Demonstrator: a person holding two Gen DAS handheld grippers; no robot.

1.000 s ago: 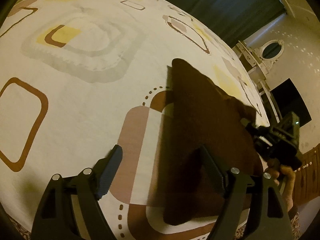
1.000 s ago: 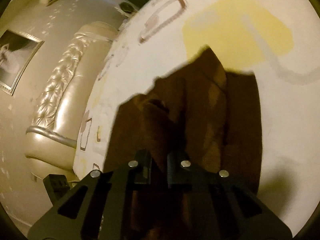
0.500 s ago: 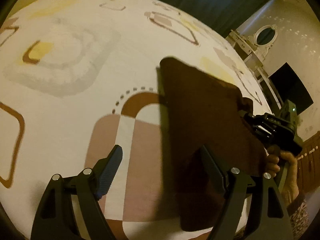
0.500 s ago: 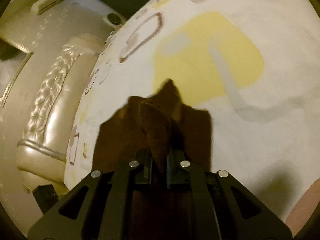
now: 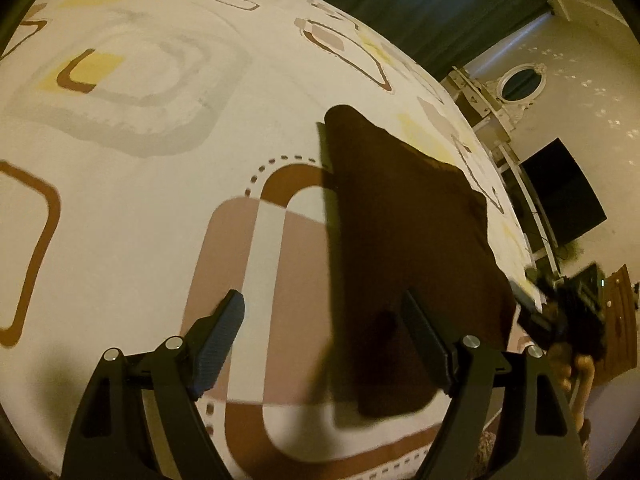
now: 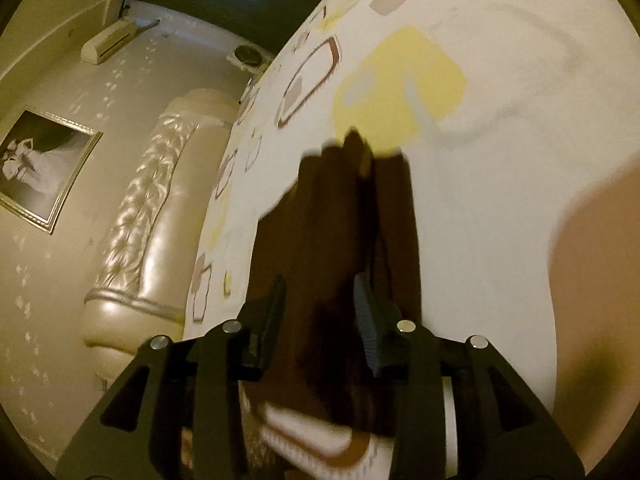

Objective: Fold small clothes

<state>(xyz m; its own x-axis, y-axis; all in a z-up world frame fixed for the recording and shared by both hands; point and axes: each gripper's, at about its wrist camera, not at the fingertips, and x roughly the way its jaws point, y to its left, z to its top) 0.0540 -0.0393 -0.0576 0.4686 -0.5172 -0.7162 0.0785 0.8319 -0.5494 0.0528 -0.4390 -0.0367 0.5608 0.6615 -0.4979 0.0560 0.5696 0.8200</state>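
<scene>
A dark brown garment [image 5: 404, 240] lies folded in a long strip on the patterned bed sheet [image 5: 140, 208]. My left gripper [image 5: 322, 312] hovers open over the sheet, and its right finger [image 5: 420, 332] overlaps the garment's near left side without gripping. My right gripper [image 5: 532, 304] is blurred at the garment's right edge, with a hand behind it. In the right wrist view the right gripper [image 6: 320, 300] has its jaws opening. The brown garment [image 6: 340, 232] shows through the gap and lies on the bed, and the pads do not press on it.
A padded headboard [image 6: 152, 208] runs along the bed's far side, under a framed picture [image 6: 44, 168] and an air conditioner [image 6: 108, 42]. Past the bed's right edge are a dark curtain [image 5: 420, 8], an oval mirror [image 5: 520, 84] and a dark screen [image 5: 560, 196].
My right gripper held a bunched edge of the garment shut; now its jaws have parted, it has drawn back towards the bed's edge, and the garment lies flatter. The left gripper stays open.
</scene>
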